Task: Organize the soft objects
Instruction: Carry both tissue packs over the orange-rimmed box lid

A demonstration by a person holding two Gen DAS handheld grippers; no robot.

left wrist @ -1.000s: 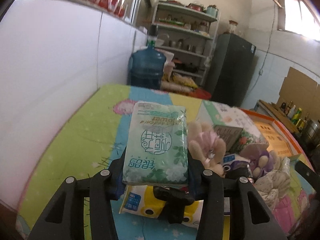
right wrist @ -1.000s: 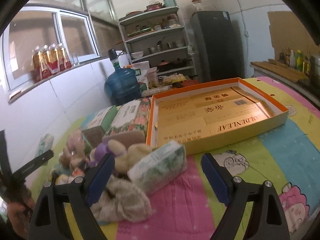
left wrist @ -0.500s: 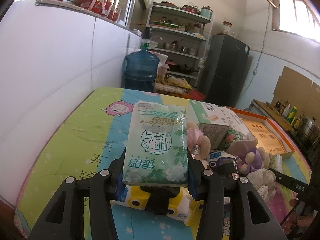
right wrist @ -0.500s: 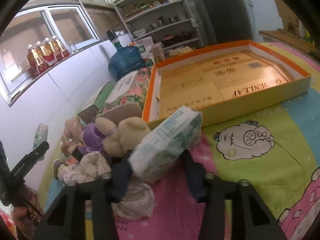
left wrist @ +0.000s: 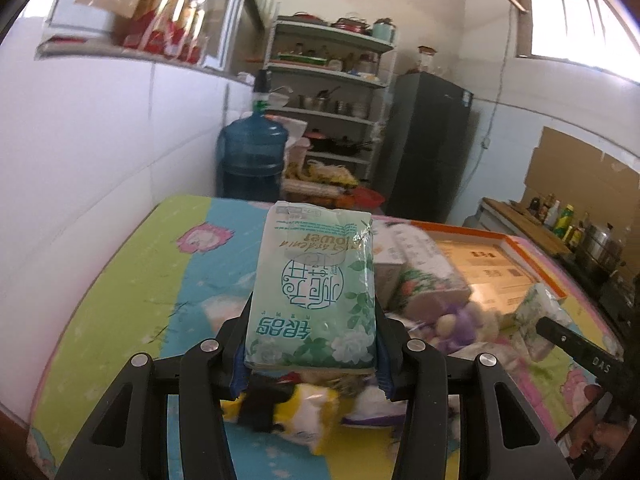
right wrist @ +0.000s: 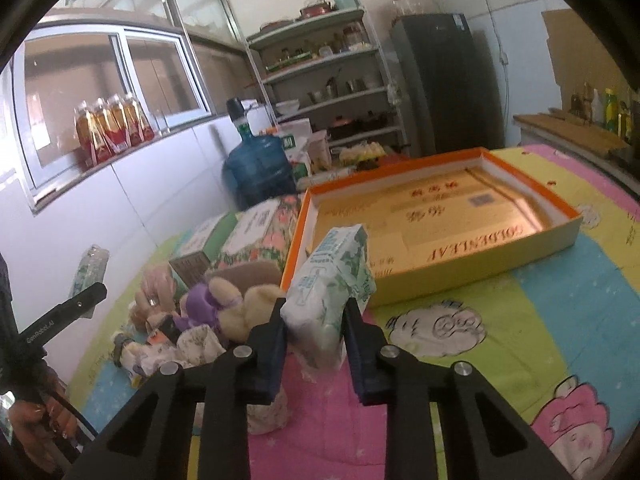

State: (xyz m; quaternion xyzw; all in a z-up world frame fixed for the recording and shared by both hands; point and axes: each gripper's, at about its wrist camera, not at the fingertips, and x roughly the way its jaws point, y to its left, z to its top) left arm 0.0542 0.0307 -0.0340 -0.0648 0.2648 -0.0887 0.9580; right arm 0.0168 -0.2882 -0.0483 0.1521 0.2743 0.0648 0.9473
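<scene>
My left gripper [left wrist: 311,354] is shut on a green tissue pack [left wrist: 314,292] and holds it above the table. My right gripper [right wrist: 316,332] is shut on a second green tissue pack [right wrist: 332,284], lifted just in front of the orange-rimmed box [right wrist: 500,236]. A pile of soft toys lies on the table: a purple and cream plush [right wrist: 224,304], a pink plush [right wrist: 154,284] and a floral cloth toy [right wrist: 188,348]. A yellow tissue pack [left wrist: 316,416] lies under my left gripper.
Two tissue boxes [right wrist: 256,232] stand left of the orange-rimmed box. A blue water jug [right wrist: 258,168], shelves [right wrist: 332,80] and a dark fridge [right wrist: 444,80] stand behind the table. A white wall runs along the table's left side.
My right gripper closed on the second tissue pack and lifted it off the toy pile. My left gripper rose and drew back with its pack.
</scene>
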